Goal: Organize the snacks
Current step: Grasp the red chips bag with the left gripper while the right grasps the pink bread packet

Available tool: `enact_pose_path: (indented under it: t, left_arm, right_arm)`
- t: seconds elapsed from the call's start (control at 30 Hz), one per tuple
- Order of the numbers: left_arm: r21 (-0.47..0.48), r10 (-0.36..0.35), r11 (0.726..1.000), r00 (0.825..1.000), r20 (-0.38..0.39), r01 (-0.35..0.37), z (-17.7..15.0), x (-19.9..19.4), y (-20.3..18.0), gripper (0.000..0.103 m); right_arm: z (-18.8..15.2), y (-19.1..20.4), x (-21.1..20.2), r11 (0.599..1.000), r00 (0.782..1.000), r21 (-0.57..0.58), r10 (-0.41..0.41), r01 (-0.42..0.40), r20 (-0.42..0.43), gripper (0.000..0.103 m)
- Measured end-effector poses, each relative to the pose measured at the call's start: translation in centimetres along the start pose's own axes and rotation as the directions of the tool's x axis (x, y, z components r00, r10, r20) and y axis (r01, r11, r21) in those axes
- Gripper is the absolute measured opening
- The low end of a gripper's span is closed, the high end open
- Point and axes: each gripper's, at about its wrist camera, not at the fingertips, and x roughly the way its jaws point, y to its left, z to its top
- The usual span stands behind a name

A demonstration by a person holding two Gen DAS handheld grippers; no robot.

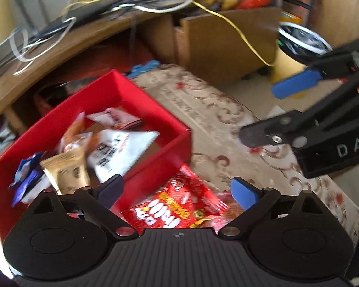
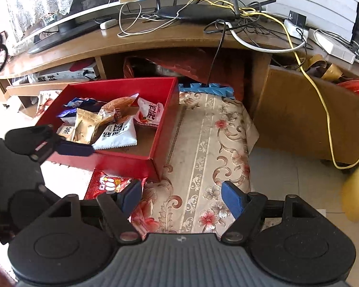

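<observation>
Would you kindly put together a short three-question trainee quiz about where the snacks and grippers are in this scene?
1. True or false: the red candy packet lies inside the red box.
2. Which packet lies nearest the box's front wall? A. white packet B. blue packet C. green packet
3. Fill in: the jaws of the left gripper and right gripper stand ____, with nothing gripped.

Key: 1 false, it lies outside on the floral cloth; 2 A; 3 open.
</observation>
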Motion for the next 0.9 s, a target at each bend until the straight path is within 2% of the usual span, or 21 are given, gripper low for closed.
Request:
enact_pose_path:
  t: [0.1,0.2,0.4,0.47,0.6,0.7,0.8,0.9]
  left_arm:
    - [0.034,-0.042,0.999,0.999,-0.016,0.042,-0.4,0.0,-0.6,0.095]
    - [0.070,-0.023,0.997,0.999,-0.033,0.025,0.0,0.9,-1.0,0.094]
    - [0.091,-0.095,0.990,0.988,-0.126,0.107,0.4,4.1,-1.2,0.096]
    - [0.051,-0.135,0.989,0.984,-0.117,0.142,0.4,4.3,-0.5,0.096]
    - [0.003,-0.157,0.987,0.977,-0.143,0.159,-0.4,4.1,0.0,0.097]
    - [-0.055,-0.192,0.981,0.968,-0.159,0.186,-1.8,3.2,0.7,0.097]
    - [-0.115,-0.221,0.973,0.957,-0.186,0.202,-3.6,2.3,1.1,0.097]
    - [-0.113,-0.202,0.977,0.957,-0.208,0.182,-5.1,1.5,1.1,0.096]
  right_arm:
    - [0.0,-0.2,-0.2,1.000,1.000,0.005,0.018,-0.018,0.007,0.072]
    - [0.0,-0.4,-0.1,1.000,1.000,0.009,0.029,-0.029,0.002,0.072]
    - [-0.2,-0.7,0.0,0.999,0.999,0.009,0.052,-0.052,-0.007,0.073]
    - [-0.3,-0.9,0.2,0.998,0.998,0.017,0.054,-0.054,-0.013,0.073]
    - [-0.4,-1.0,0.6,0.998,0.998,0.022,0.058,-0.058,-0.032,0.073]
    - [-0.5,-0.7,0.8,0.998,0.997,0.016,0.066,-0.066,-0.042,0.073]
    - [-0.7,-0.2,0.9,0.997,0.995,-0.003,0.077,-0.078,-0.060,0.078]
    - [-1.2,0.7,1.5,0.995,0.992,-0.037,0.086,-0.089,-0.092,0.079]
